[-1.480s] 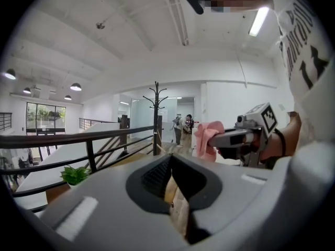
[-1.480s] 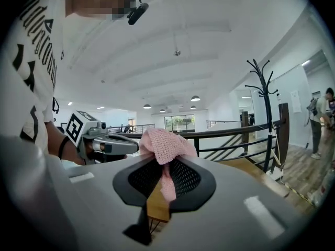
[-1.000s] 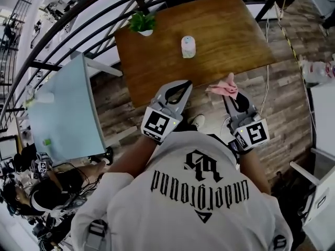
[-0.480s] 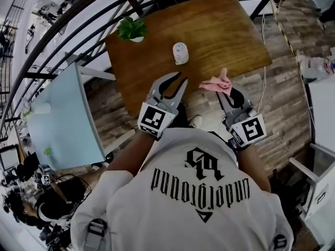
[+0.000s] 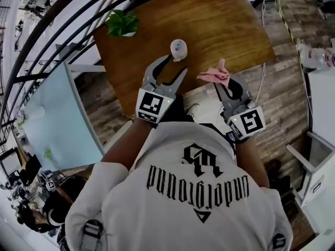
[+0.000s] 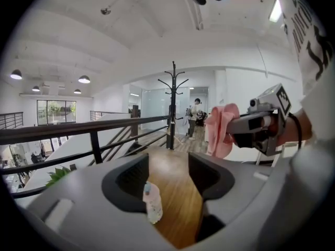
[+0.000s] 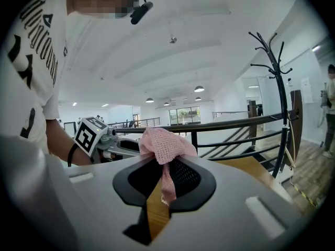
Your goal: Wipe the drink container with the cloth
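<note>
– Both hands have come forward over the worktop since a second ago, and the left tool's jaws have just been opening. Anything in them?
– No, they stand apart and bare. The drink container stands upright just beyond the tips, probably not yet between them. Straddle its middle squarely, then close softly so it stays upright.
– Pose?
– Both point slightly downward, side by side. The right tool is clamped on the pink cloth, right of the container.
</note>
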Motion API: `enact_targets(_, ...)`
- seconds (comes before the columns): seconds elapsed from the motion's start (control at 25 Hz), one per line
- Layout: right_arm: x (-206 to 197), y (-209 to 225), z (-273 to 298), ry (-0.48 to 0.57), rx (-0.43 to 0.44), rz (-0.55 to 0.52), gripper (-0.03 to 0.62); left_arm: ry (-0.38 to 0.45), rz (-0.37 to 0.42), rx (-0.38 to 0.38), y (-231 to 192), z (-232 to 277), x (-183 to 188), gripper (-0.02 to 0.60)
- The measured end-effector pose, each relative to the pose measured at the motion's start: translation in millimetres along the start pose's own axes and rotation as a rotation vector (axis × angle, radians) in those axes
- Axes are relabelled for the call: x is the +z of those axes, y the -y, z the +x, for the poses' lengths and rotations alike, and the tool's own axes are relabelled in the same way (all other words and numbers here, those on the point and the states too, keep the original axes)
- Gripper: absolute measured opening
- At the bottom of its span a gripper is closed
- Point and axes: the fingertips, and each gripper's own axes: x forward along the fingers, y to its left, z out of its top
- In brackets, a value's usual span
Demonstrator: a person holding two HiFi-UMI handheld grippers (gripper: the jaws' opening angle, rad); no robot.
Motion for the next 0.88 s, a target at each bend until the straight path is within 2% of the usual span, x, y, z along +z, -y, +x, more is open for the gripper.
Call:
enact_targets(0.12,-11,10,15,-0.027,-0.016,0.013,0.044,-0.012,-0.01,0.031,-19,14,-18,0.3)
enact_targets(0.24,-21,18,29,-0.047,-0.026,0.024,0.044,-0.039,-0.015,0.029,-29,30,-38,0.342)
enact_targets(0.56,-48,37,63,-0.105,-0.051,0.054,0.044,-0.121,-0.026,-0.023,-45,70,-94,0.364)
enact_targets(0.88,-76,51,80,-0.153,-0.073,0.105,0.044,-0.157,0.022,0.016,-53,108,-134,0.367)
